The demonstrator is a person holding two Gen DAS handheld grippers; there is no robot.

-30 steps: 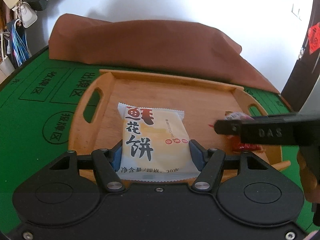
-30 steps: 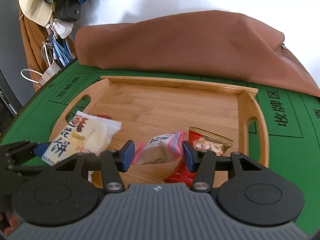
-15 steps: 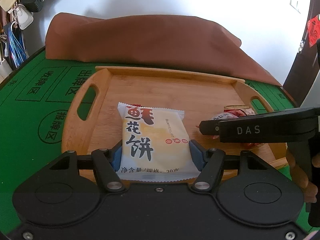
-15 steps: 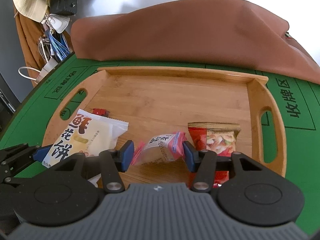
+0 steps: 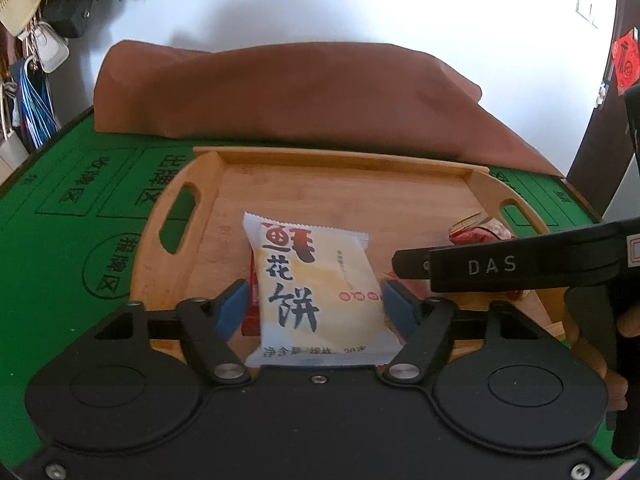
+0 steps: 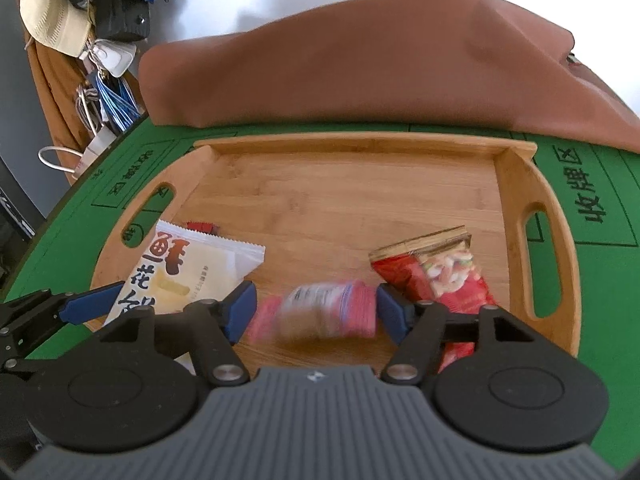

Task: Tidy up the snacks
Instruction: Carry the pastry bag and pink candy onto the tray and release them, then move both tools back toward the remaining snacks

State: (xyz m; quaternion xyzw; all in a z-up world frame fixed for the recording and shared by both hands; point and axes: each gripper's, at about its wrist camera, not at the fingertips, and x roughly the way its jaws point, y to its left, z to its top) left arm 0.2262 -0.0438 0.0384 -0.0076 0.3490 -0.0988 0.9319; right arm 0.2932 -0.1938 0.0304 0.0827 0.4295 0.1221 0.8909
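Over the wooden tray (image 5: 352, 184), both tools gape: left (image 5: 314, 308) around the "鲜花饼" packet (image 5: 316, 288), right (image 6: 312, 312) around a blurred pink packet (image 6: 320, 310).

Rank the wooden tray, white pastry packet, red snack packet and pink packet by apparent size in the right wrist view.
1. Wooden tray, clearly largest.
2. White pastry packet and red snack packet: look similar, both partly hidden, so unranked.
3. Pink packet: looks smallest, though blurred and near the camera.

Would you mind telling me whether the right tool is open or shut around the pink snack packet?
Open. The right tool has gaps between both blue pads and the blurred pink packet, which appears released over the wooden tray.
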